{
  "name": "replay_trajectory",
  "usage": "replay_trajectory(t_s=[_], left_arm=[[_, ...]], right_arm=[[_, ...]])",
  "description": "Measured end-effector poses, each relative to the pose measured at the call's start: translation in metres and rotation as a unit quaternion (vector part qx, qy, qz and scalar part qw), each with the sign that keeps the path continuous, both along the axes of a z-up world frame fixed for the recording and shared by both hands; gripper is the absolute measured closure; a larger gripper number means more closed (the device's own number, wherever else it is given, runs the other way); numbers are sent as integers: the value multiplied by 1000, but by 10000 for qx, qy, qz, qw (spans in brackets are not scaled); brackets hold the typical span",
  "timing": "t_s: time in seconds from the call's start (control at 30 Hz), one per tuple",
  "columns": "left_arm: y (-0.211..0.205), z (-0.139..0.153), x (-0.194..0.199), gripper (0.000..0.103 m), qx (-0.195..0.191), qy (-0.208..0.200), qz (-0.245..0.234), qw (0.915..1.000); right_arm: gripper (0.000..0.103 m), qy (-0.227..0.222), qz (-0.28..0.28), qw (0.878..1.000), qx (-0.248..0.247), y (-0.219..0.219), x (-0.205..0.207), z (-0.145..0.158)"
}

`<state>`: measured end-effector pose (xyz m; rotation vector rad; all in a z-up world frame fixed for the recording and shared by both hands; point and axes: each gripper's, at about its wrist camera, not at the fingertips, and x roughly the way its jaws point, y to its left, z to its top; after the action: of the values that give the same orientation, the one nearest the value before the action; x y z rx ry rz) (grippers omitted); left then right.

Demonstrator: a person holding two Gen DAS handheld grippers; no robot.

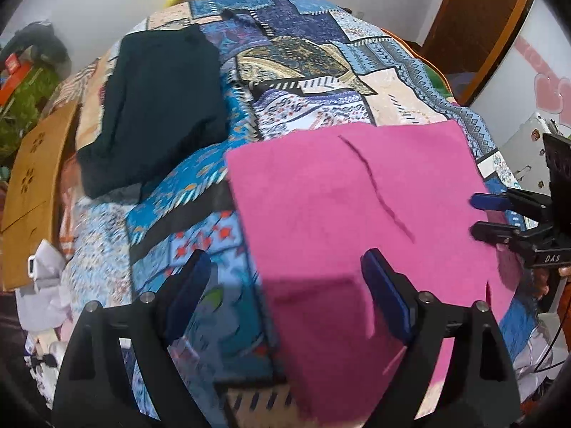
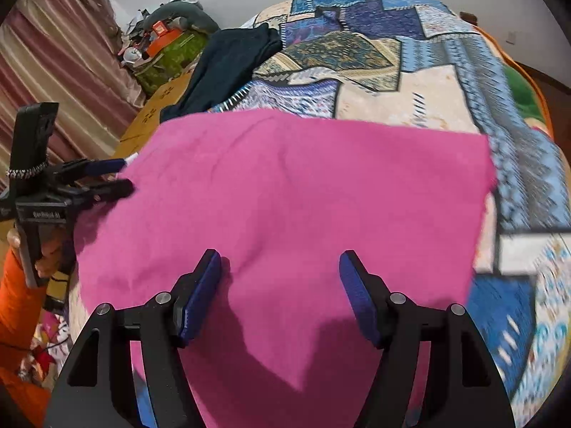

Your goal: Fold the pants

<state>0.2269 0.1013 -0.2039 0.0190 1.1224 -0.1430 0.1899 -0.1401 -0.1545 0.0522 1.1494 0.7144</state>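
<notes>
The pink pants (image 1: 357, 214) lie folded as a flat rectangle on the patterned blue bedspread (image 1: 303, 71); they also fill the middle of the right wrist view (image 2: 285, 207). My left gripper (image 1: 285, 271) is open, hovering over the pants' left edge. My right gripper (image 2: 280, 267) is open above the pants' near part. The right gripper shows at the right edge of the left wrist view (image 1: 478, 215), the left gripper at the left edge of the right wrist view (image 2: 121, 178), each at a side of the pants with jaws apart.
A dark navy garment (image 1: 157, 107) lies on the bed beyond the pants, to the left; it also shows in the right wrist view (image 2: 228, 60). A cardboard box (image 1: 32, 185) stands beside the bed. Clutter sits by the curtain (image 2: 53, 71).
</notes>
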Motion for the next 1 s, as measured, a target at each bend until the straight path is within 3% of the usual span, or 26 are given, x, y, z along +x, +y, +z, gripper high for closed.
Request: replay_trajectory(t_s=[0.53,0.8,1.0], left_arm=[[30,9,-67,14,-166,-131,526,9984],[34,27,-88,14,14,-333,854,9958],[50,49,-103,14,-1008,-545,1472,9824]], right_arm=[[36,-100,-584,9977,-337,-55,-49,-10],[36,-392,-530,9935,-926,-52,-61,5],[36,-1116,-594,9914,-345,-27,-58,55]])
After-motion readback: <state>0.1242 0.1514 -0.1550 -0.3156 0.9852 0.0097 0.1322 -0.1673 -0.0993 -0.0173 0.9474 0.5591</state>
